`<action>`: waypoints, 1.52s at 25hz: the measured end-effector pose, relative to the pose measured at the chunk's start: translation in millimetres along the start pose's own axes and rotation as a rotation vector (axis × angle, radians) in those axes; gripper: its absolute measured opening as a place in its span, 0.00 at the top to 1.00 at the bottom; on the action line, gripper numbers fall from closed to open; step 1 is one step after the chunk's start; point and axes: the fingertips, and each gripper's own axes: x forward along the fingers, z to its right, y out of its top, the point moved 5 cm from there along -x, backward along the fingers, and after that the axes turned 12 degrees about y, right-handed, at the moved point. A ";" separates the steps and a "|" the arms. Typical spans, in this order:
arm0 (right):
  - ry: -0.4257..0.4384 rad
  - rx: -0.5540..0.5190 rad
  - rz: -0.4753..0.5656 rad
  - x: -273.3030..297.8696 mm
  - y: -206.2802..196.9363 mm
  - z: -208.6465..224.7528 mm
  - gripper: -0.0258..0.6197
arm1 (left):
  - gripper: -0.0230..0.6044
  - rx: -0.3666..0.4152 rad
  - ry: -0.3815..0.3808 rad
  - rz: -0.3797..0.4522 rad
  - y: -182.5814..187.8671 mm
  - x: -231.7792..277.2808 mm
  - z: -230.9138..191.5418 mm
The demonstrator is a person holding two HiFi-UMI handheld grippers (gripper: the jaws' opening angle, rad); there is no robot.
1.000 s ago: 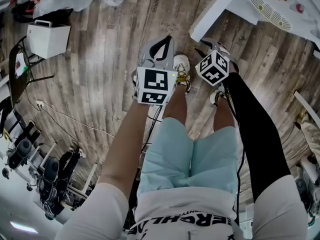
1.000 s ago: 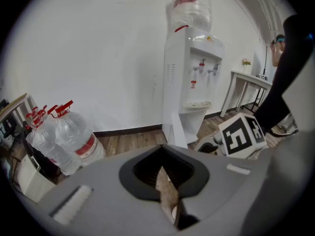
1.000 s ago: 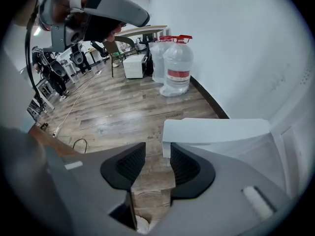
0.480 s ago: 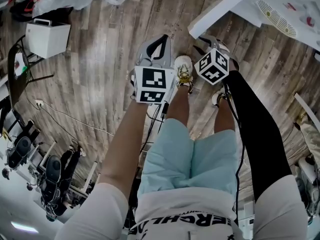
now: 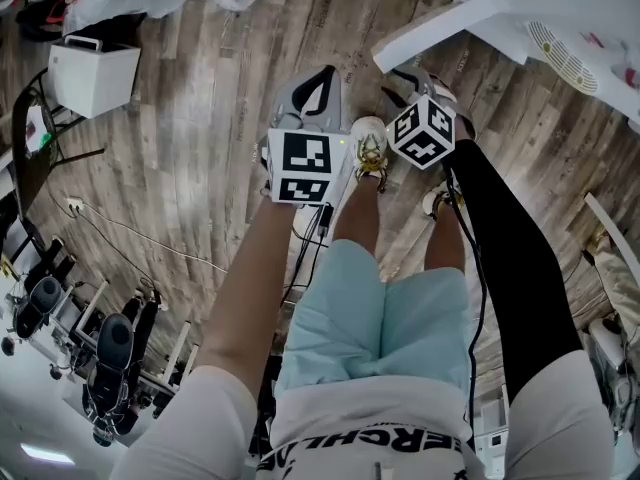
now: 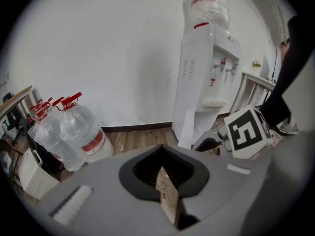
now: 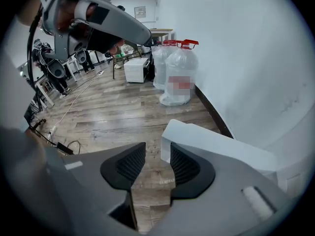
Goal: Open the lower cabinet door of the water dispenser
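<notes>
Grippers forward, tilted floorward: left gripper (image 6: 161, 159) fingers (image 6: 140, 173) together (empty), right gripper (image 7: 153, 154) fingers (image 7: 188, 167) apart, empty.

Bright, even light; fisheye-warped frames with dark corners.

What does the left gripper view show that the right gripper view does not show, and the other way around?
Only the left gripper view: the water dispenser, the bottle on top of it, and the marker cube on the right gripper.
Only the right gripper view: a white box on the floor, a cable, and that gripper's fingers, standing apart over bare floor.
Both: the big water bottles with red caps, the wooden floor and the white wall.
</notes>
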 end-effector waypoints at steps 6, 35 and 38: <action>-0.013 -0.013 -0.002 3.8 10.5 18.6 0.73 | 0.88 -0.023 0.006 -0.002 5.4 13.0 -16.6; -0.048 0.019 0.020 19.4 47.8 58.5 0.73 | 0.88 -0.055 0.006 -0.021 13.9 36.7 -39.5; -0.043 0.010 0.012 21.1 46.1 58.1 0.73 | 0.88 -0.055 0.003 -0.022 13.6 39.3 -36.1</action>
